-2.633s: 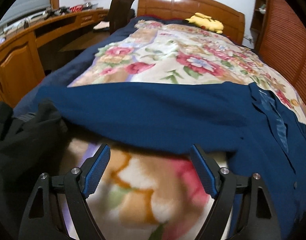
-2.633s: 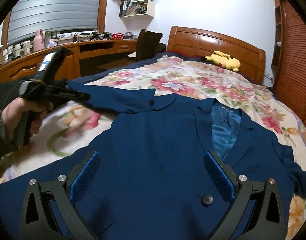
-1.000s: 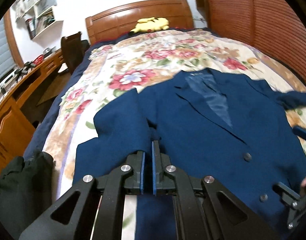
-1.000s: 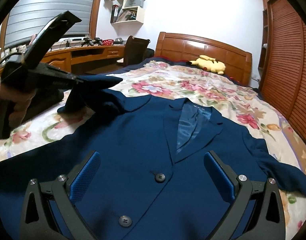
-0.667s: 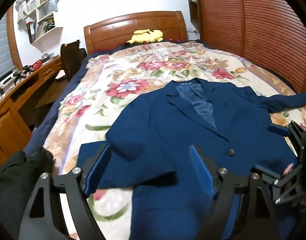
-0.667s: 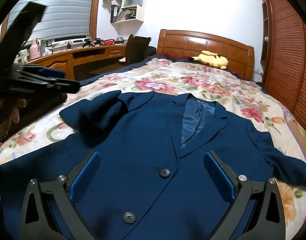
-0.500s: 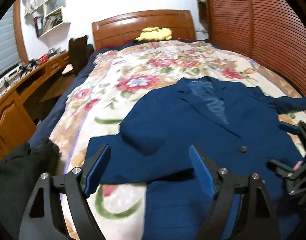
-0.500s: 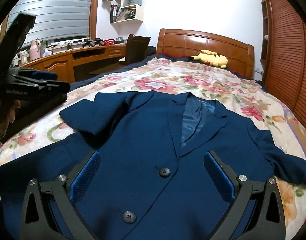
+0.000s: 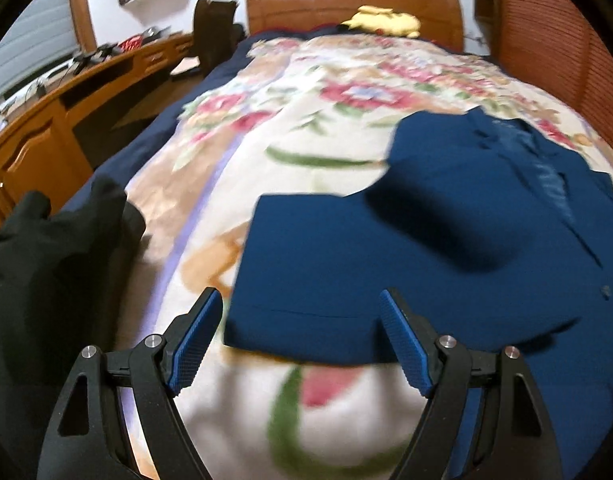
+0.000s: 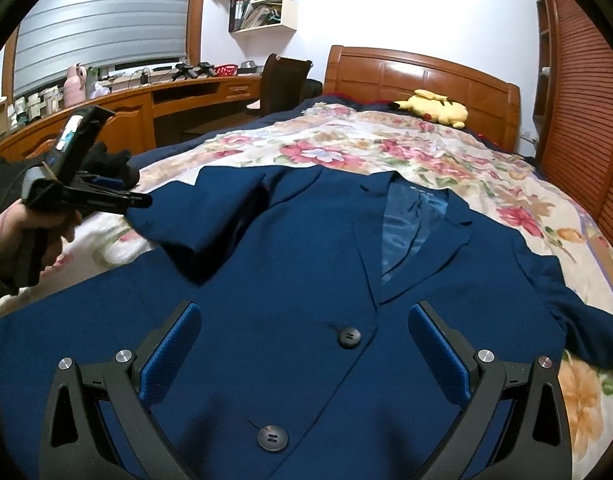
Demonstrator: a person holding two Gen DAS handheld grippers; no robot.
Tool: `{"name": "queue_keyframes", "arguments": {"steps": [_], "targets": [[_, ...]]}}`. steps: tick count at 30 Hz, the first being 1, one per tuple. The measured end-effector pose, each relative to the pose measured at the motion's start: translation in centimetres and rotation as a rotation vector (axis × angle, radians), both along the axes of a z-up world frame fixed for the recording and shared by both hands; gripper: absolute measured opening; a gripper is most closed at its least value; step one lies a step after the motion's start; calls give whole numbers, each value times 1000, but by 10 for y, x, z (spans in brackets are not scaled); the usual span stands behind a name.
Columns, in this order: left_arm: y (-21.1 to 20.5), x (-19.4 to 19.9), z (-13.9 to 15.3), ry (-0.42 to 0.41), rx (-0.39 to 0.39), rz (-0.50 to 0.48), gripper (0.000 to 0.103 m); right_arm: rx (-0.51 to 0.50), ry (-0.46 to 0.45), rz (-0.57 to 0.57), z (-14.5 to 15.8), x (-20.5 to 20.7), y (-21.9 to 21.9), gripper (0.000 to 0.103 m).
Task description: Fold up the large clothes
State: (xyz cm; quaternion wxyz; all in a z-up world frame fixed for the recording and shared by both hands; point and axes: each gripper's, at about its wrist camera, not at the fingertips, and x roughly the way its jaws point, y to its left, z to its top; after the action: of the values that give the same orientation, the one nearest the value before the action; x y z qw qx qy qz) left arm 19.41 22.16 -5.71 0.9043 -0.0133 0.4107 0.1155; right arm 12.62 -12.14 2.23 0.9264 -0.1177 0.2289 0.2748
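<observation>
A navy blue suit jacket (image 10: 306, 264) lies face up on the floral bedspread (image 10: 386, 152), front buttoned, lapels open on a light blue lining. Its left sleeve (image 9: 306, 256) is folded in across the chest, the cuff edge near my left gripper. My left gripper (image 9: 302, 344) is open and empty, just short of that cuff; it also shows in the right wrist view (image 10: 138, 200) at the sleeve's edge. My right gripper (image 10: 302, 352) is open and empty, over the jacket's lower front by the buttons. The jacket's right sleeve (image 10: 586, 320) lies spread out to the right.
A black garment (image 9: 46, 264) is heaped at the bed's left edge. A yellow plush toy (image 10: 438, 112) lies by the wooden headboard (image 10: 418, 76). A long wooden desk (image 10: 146, 108) and a chair (image 10: 282, 84) stand to the left. A slatted wardrobe (image 10: 586, 80) runs along the right.
My left gripper carried the left sleeve over the chest, opened and let it go, then drew back left and low towards the cuff. The right gripper stayed open over the buttons.
</observation>
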Motion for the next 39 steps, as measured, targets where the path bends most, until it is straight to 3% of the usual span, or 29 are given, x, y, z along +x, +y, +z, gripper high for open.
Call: {"name": "queue_keyframes", "arguments": {"steps": [13,16,17,18,19,22,27,33,39], "targets": [[23,17,-27,112,-115,9,81,-17,21,19,-3,9,7,103],[17,17,-26,132,-151,-35,57,-11,21,17,-2,9,5,103],[15,16,-24,133,-144,-39,35,-9,21,16,-2,8,4,103],[10,15,-19,137,-145,-58,22,-7,21,16,-1,7,4,103],[5,14,-14,136,-136,-70,18,-7,19,17,-1,6,4,103],[-19,3,13,77,-69,-89,14,-1,8,18,3,1,-1,103],[-72,-18,71,-76,-21,-153,13,27,-11,2,13,-12,-19,103],[-144,-36,116,-200,-32,-268,13,40,-35,-68,19,-23,-53,103],[-212,-49,130,-246,-78,-419,13,36,-56,-130,21,-37,-85,103]]}}
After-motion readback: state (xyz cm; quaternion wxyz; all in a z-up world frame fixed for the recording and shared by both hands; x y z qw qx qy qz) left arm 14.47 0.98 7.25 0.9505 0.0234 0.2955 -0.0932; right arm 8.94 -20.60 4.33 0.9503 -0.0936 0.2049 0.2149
